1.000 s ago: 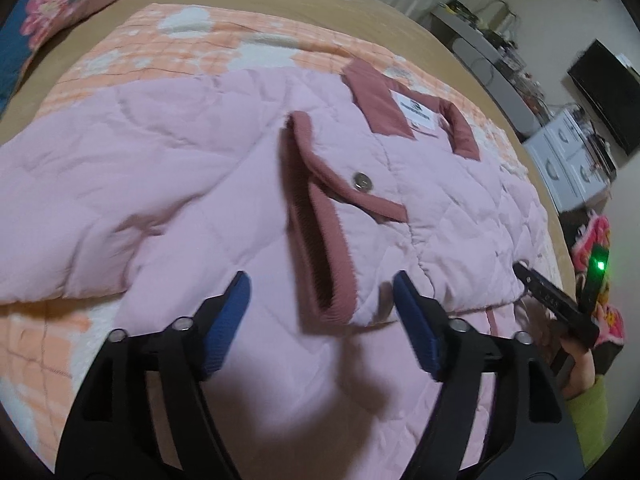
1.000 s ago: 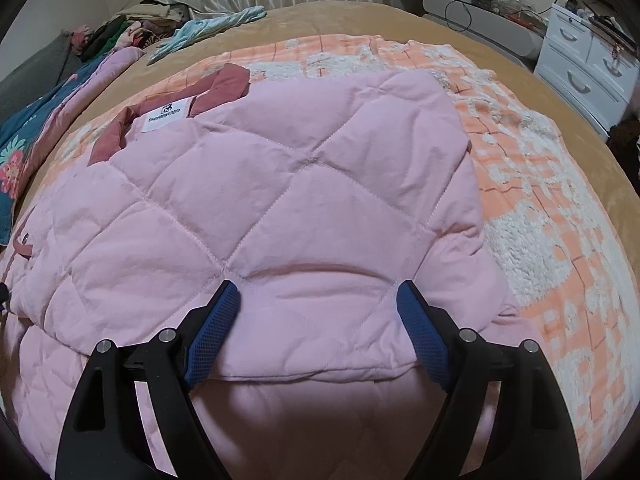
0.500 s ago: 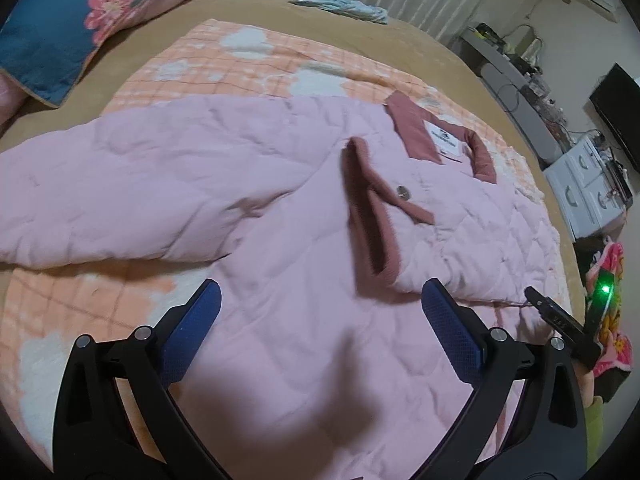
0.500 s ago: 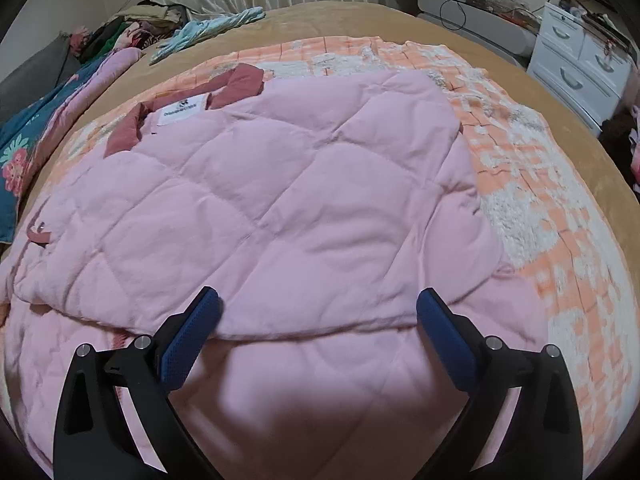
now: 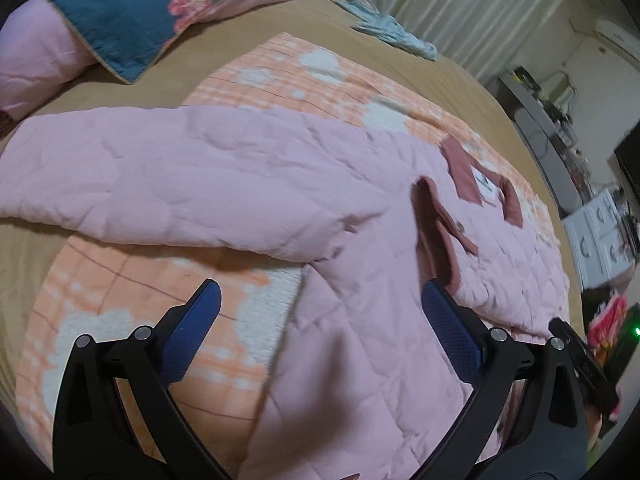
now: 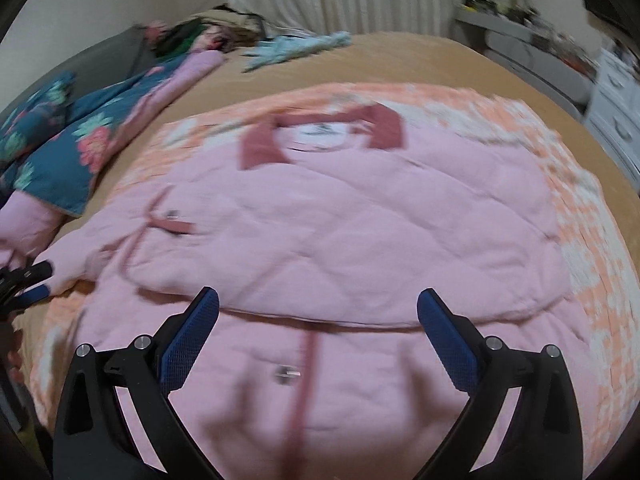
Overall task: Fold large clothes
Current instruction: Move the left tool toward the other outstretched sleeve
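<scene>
A tan bed [image 5: 256, 40] fills both views, with an orange-and-white checked blanket [image 5: 120, 300] spread across its middle. On the blanket lies the pink quilted jacket [image 6: 360, 220], the largest thing on it. Its right side is folded in over the body, while one sleeve [image 5: 160, 184] stretches out flat to the left, reaching past the blanket's edge onto the bed. A dark floral quilt [image 5: 132, 8] is bunched at the far left corner, and a pale blue garment [image 6: 304, 46] lies at the far end near the curtains.

The jacket's dusty red collar [image 6: 264, 146] points to the far end, with a white label inside it.

The left gripper [image 5: 320, 316] hovers over the jacket's near left part, its blue pads spread wide and holding nothing. The right gripper [image 6: 318, 320] hovers above the near hem, jaws equally wide and empty.

A small metal snap [image 6: 286, 374] sits on the near front placket.
</scene>
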Tool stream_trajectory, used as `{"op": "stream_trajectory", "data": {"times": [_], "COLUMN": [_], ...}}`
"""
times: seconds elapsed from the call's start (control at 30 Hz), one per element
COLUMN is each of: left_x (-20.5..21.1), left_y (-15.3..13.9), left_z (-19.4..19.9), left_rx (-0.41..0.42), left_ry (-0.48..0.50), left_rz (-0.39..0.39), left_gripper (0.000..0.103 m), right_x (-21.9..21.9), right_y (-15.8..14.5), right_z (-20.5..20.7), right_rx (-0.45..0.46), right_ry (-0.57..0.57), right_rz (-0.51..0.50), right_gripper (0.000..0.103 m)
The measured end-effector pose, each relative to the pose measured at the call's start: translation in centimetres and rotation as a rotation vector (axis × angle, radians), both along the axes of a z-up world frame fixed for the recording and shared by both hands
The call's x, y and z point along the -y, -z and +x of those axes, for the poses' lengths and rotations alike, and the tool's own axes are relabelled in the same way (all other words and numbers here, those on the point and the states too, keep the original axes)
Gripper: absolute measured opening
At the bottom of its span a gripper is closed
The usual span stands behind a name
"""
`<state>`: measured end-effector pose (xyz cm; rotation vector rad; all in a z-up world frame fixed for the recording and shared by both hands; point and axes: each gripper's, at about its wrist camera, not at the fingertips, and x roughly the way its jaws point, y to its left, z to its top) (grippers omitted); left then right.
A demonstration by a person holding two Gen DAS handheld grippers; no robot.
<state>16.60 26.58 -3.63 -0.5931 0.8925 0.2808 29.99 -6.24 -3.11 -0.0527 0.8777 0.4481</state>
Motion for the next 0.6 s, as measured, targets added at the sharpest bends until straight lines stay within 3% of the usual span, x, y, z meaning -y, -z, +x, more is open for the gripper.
{"op": "stream_trajectory", "data": {"times": [0.27, 0.6], "left_x": [-3.4, -7.3], "left_y": [-0.8, -0.8], "left_z": [-1.7, -3.4], "left_rx": [0.018, 0.018], "left_ry": [-0.124, -0.254], "left_rz": [0.044, 0.016], "left_gripper": [0.094, 0.094], "right_x": [-5.4, -12.0], "right_y": [-3.1, -6.5], "right_z": [-1.9, -3.4], "right_rx": [0.058, 0.11], "right_ry": [-0.116, -0.262], "right_rz": [0.007, 0.028], "right_gripper": [0.099, 0.099]}}
